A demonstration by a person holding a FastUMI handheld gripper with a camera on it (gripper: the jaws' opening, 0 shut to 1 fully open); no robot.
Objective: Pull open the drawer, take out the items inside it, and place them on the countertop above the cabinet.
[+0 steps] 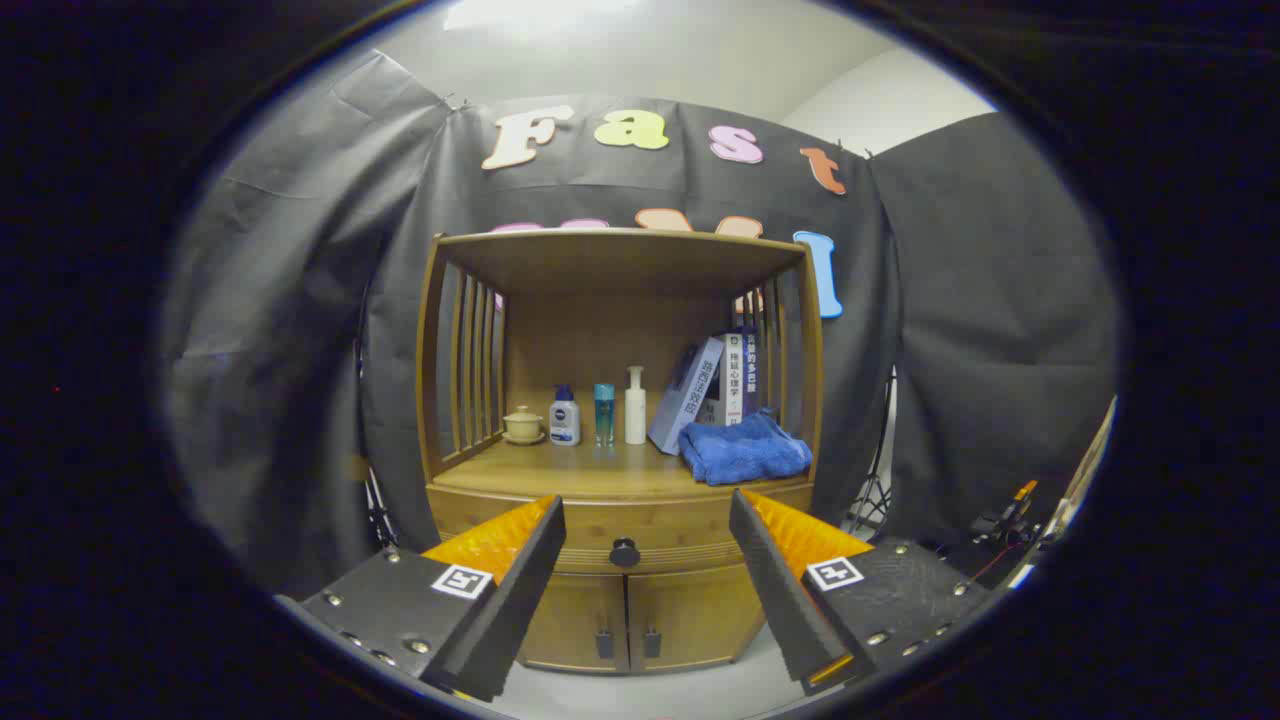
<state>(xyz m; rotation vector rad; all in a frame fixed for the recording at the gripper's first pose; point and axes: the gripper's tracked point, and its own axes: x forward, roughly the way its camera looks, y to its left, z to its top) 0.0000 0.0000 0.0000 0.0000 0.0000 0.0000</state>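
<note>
- The tool (645,560) is held with fingers spread wide, gripping nothing.
- The drawer (640,535), shut, is seen at lower centre; its round knob (624,552) lies straight ahead, between and beyond the fingertips.
- The bench (560,470) lies just above.

Drawer (640,540) beyond the spread fingers of the gripper (647,520) is closed, contents hidden; fingers cover its front's ends; book (690,393) bases sit hidden behind the blue towel (745,450).
</note>
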